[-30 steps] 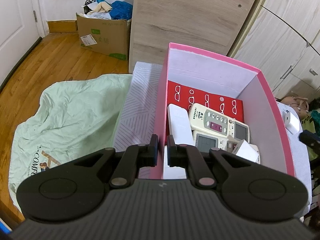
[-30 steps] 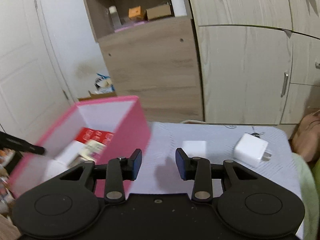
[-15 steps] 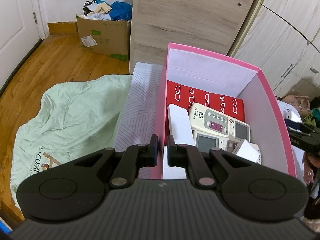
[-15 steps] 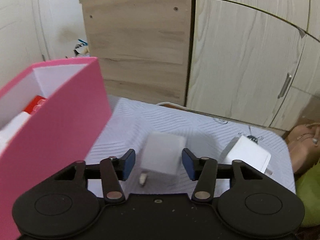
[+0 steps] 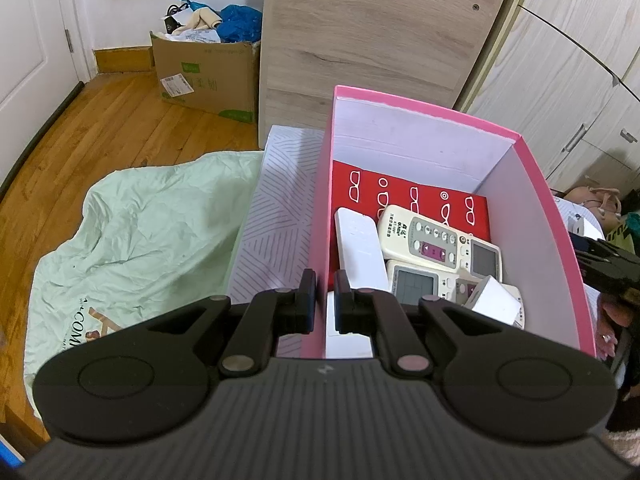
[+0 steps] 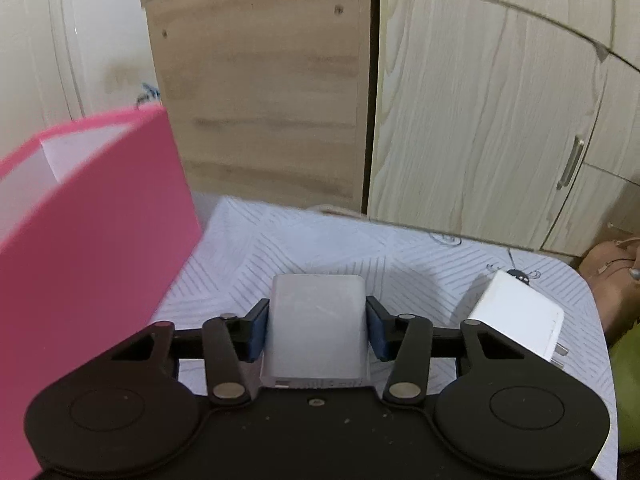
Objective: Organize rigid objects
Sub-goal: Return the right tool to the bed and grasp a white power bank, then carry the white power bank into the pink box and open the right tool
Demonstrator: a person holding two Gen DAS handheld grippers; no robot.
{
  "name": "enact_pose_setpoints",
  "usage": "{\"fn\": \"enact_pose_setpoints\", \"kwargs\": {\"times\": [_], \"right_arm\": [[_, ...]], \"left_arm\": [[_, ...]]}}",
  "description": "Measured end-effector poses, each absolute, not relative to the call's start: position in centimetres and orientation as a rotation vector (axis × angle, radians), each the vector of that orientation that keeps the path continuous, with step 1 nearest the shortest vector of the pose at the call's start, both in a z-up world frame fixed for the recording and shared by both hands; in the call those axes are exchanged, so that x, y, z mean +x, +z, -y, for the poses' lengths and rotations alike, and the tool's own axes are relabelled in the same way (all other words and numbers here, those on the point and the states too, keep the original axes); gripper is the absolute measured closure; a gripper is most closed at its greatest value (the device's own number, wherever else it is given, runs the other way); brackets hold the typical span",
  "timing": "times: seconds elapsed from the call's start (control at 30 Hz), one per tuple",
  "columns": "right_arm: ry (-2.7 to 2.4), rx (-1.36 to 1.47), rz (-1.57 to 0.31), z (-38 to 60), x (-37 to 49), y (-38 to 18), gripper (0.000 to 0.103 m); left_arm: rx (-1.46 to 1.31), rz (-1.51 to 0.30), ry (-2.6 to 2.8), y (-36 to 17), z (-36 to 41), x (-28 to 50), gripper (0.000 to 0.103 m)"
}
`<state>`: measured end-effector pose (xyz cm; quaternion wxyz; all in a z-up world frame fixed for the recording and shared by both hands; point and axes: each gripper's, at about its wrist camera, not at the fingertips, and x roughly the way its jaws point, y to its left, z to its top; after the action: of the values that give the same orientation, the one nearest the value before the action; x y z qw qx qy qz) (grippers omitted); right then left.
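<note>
Quilt [image 5: 136,232]: pale green, crumpled, lying on the wood floor at far left; printed lettering near its lower edge
Carton [image 5: 208,76]: brown cardboard, back left by the wall; stuffed with cloth and a blue bag
Left gripper [image 5: 324,300]: jaws pinched tight on the near left wall of the box; one finger outside the wall, one inside; nothing else held
Box [image 5: 318,216]: pink outside, white inside; open top; stands on a striped cloth [image 6: 320,244]; in the right wrist view its side fills the left edge
Box contents: red card [image 5: 412,196] with white glasses print flat on the bottom at the back; slim white remote [image 5: 358,244] at left; two cream remotes [image 5: 436,240] with buttons and grey screens, overlapping, at centre; small white block [image 5: 494,300] on top at near right
Right gripper [image 6: 316,328]: jaws closing; blue pads on either side of the power bank, touching or all but touching its flanks
Power bank [image 6: 316,328]: grey-white, rounded slab; on the cloth just right of the box, outside it; ports on its near end
Charger [image 6: 516,316]: white cube, prongs toward lower right; on the cloth right of the power bank, apart from it
Wardrobe [image 6: 480,120]: light wood doors behind the cloth
</note>
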<state>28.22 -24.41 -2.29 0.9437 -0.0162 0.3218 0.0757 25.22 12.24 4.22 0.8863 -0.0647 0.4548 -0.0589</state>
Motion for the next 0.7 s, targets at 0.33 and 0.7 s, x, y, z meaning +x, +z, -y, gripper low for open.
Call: {"fn": "enact_pose_setpoints", "kwargs": {"times": [0.33, 0.7], "right_arm": [[0.253, -0.05, -0.427, 22.4, 21.5, 4.1, 0.049], [0.552, -0.116, -0.389, 14.9, 18.8, 7.9, 0.049]], "left_arm": [[-0.133, -0.946, -0.119, 4.3, -12.2, 25.1, 0.097], [-0.133, -0.945, -0.12, 4.4, -12.3, 25.1, 0.097]]}}
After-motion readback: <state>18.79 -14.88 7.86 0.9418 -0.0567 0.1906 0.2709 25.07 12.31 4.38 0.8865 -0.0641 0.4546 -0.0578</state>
